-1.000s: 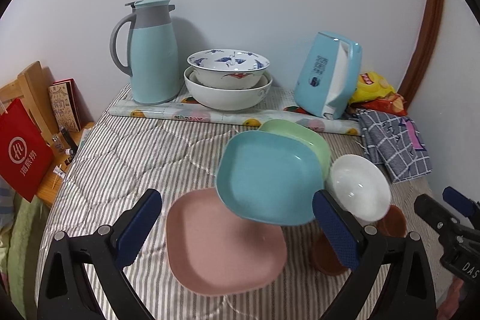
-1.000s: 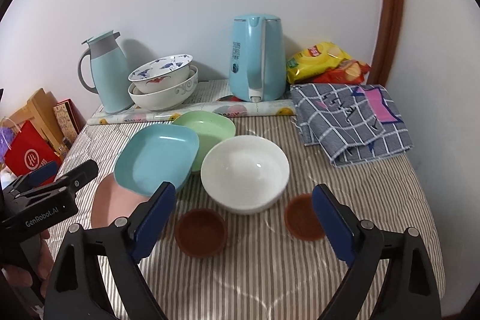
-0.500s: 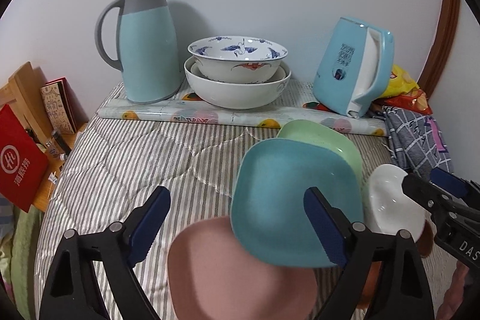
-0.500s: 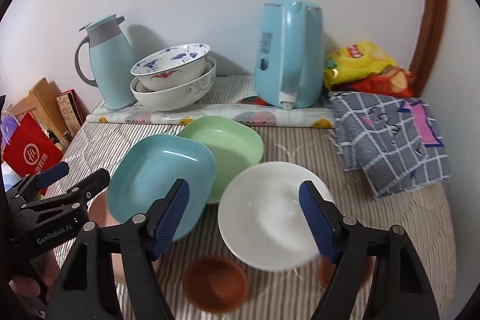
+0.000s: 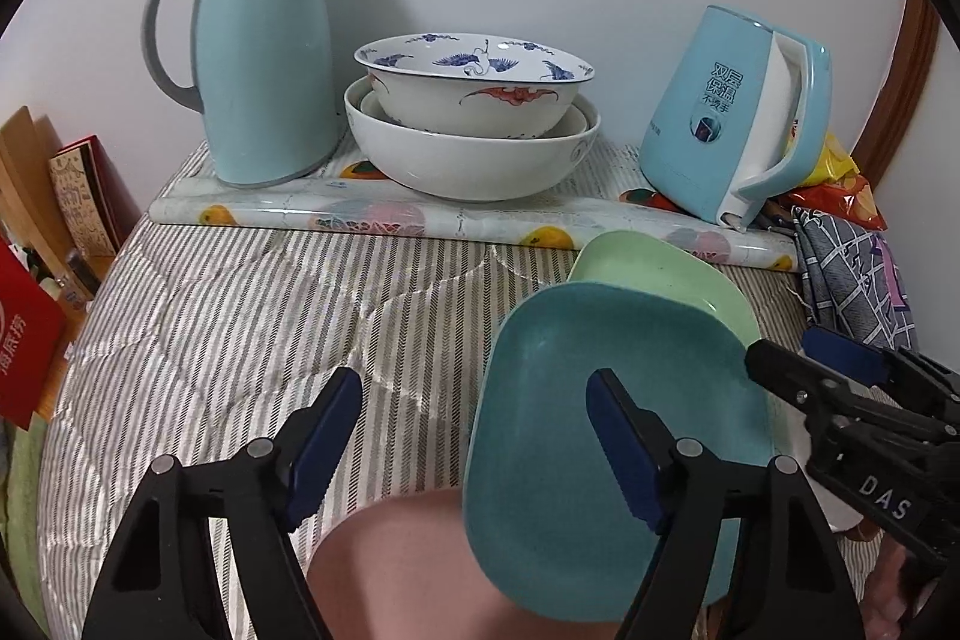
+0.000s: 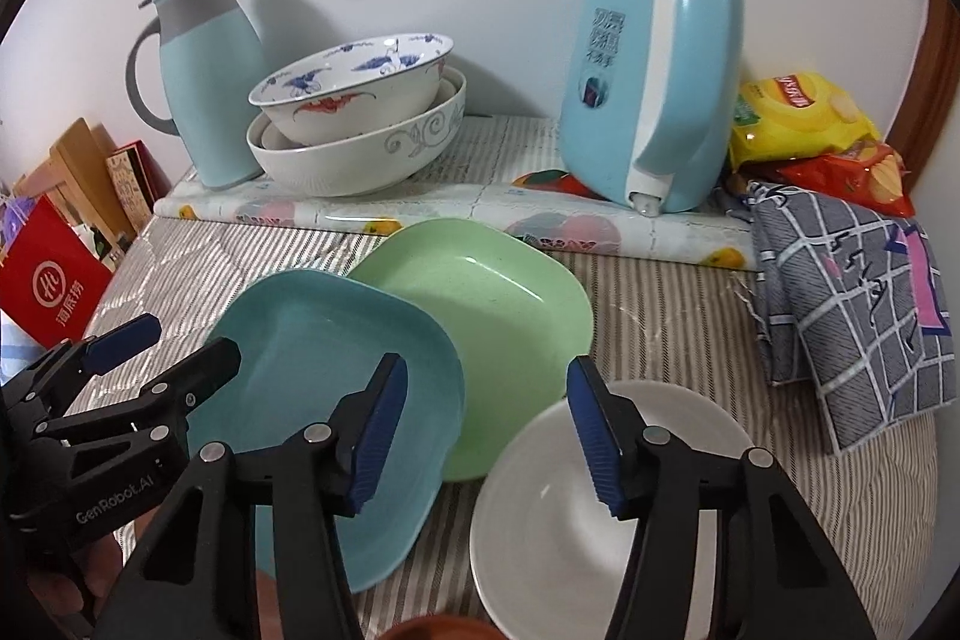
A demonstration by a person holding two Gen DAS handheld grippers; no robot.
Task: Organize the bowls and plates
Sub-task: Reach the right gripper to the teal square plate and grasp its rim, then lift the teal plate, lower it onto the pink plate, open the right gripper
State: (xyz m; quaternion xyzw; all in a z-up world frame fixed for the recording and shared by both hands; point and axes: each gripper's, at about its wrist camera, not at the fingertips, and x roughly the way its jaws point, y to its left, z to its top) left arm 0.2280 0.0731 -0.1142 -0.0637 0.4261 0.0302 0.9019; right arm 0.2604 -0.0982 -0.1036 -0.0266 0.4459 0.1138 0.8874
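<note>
A teal square plate overlaps a green plate behind it and a pink plate in front. My left gripper is open and empty, its right finger over the teal plate's left part. In the right wrist view the teal plate, the green plate and a white bowl lie close below my open, empty right gripper. Two nested patterned bowls stand at the back.
A teal thermos jug and a teal electric kettle stand at the back on a patterned mat. A checked cloth and snack bags lie at the right. A small brown dish is at the front edge.
Both grippers have moved forward and lower toward the plates, so the plates and back objects look larger. Both stay open. Nothing was picked up.
</note>
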